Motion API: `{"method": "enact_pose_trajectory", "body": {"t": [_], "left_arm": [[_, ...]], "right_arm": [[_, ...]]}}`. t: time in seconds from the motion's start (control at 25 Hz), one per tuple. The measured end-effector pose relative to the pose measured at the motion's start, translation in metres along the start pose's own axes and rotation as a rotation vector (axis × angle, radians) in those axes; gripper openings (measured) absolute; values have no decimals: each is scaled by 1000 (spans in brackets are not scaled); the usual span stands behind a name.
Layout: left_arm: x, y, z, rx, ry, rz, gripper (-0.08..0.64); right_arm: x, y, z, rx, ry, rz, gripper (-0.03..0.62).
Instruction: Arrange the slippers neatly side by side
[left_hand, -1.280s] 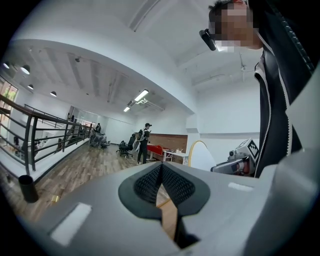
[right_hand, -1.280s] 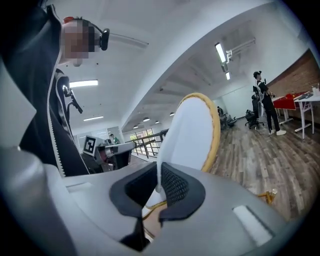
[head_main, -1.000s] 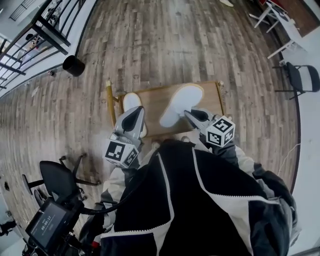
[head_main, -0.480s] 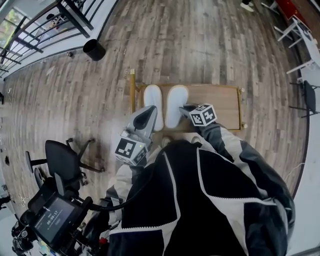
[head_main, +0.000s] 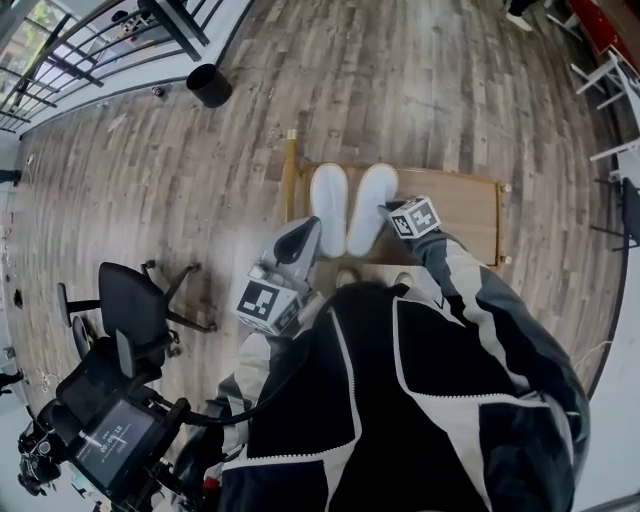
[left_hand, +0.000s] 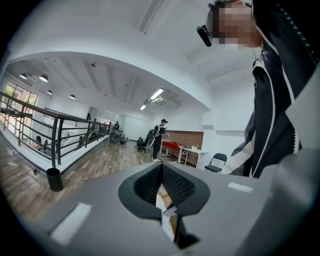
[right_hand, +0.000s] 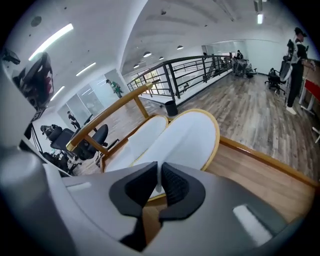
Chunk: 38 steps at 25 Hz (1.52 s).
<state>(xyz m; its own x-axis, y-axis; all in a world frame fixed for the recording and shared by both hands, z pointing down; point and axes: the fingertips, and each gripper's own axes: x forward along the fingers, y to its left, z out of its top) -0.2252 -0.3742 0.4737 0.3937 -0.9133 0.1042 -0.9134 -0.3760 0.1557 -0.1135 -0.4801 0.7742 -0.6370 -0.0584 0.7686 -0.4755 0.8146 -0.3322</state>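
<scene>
On the low wooden table (head_main: 450, 205), the left slipper (head_main: 329, 195) and the right slipper (head_main: 371, 205) lie close side by side. The right gripper (right_hand: 159, 182) pinches the right slipper's near edge. The left gripper (left_hand: 161, 175), jaws pressed together and empty, hovers by the table's near left corner.

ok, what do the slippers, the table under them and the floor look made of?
The slippers: white matte cloth, soft-looking, with a thin tan edge around the sole; likely fabric over foam. The table: brown wood, visible grain, slight sheen, probably varnished. The floor: grey-brown planks with wood grain; real wood or laminate, can't tell.
</scene>
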Motion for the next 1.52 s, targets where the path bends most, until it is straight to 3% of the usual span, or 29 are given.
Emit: {"method": "enact_pose_trajectory", "body": {"t": [0.48,0.68,0.92,1.16,1.52], "left_arm": [[-7,-2,-8,2,25,-12,14],[-12,3,-8,-11,34,-16,14],[-24,16,-8,-20,24,-12,14],[-27,17,-11,-25,27,-10,14],[-1,8,-3,-32,17,-77,14]], "right_arm": [[13,-17,5,-135,108,-19,28],[29,1,-1,-153,147,-3,28],[47,10,7,-134,172,-52,37],[48,10,11,-74,142,-50,161],[21,-2,25,-5,61,-75,169]]}}
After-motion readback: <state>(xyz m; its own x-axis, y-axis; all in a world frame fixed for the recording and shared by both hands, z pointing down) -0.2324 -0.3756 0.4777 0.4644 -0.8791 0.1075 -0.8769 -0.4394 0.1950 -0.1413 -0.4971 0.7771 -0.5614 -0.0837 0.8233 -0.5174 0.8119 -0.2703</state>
